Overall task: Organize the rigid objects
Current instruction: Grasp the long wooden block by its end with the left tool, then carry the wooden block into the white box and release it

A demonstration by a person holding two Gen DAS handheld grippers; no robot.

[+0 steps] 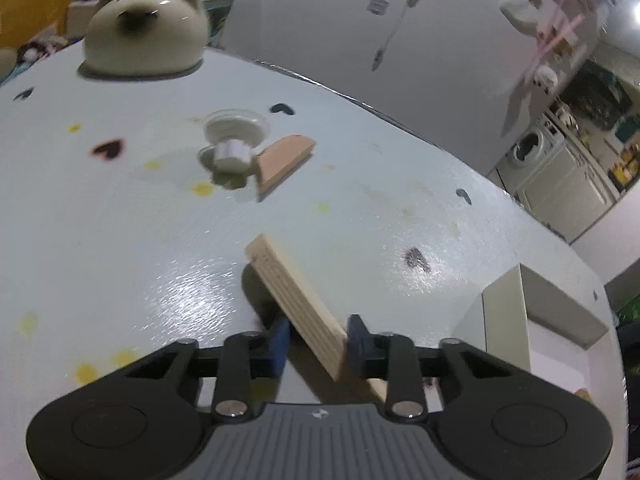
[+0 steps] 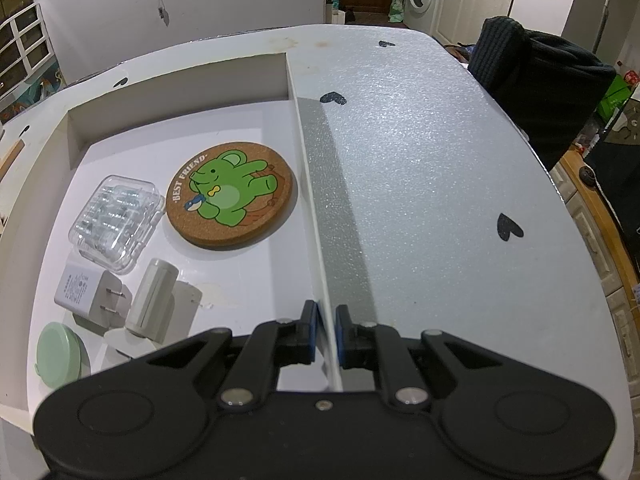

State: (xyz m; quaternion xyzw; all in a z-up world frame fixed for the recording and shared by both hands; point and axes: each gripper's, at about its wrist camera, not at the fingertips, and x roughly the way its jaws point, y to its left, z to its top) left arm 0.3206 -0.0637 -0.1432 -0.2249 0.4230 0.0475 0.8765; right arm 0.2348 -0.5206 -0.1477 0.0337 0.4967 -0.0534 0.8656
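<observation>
In the left wrist view my left gripper [image 1: 318,342] is shut on a pale wooden block [image 1: 292,292]. The block slants up and away to the left over the white table, its near end between the blue pads. Farther off lie a pinkish wooden wedge [image 1: 282,160] and a small white knob on a clear round base [image 1: 232,140]. In the right wrist view my right gripper [image 2: 326,336] is shut on the thin right wall of a white tray [image 2: 310,184]. Inside the tray lie a cork coaster with a green animal [image 2: 230,194], a clear plastic case [image 2: 114,222], a white charger plug [image 2: 86,294], a white cylinder [image 2: 154,304] and a green round lid [image 2: 58,354].
A cream cat-shaped pot [image 1: 146,36] stands at the table's far left edge. The tray's corner [image 1: 504,300] shows at the right of the left wrist view. A dark knitted cloth [image 2: 536,80] hangs past the table's right edge. The white table [image 2: 440,184] carries heart marks.
</observation>
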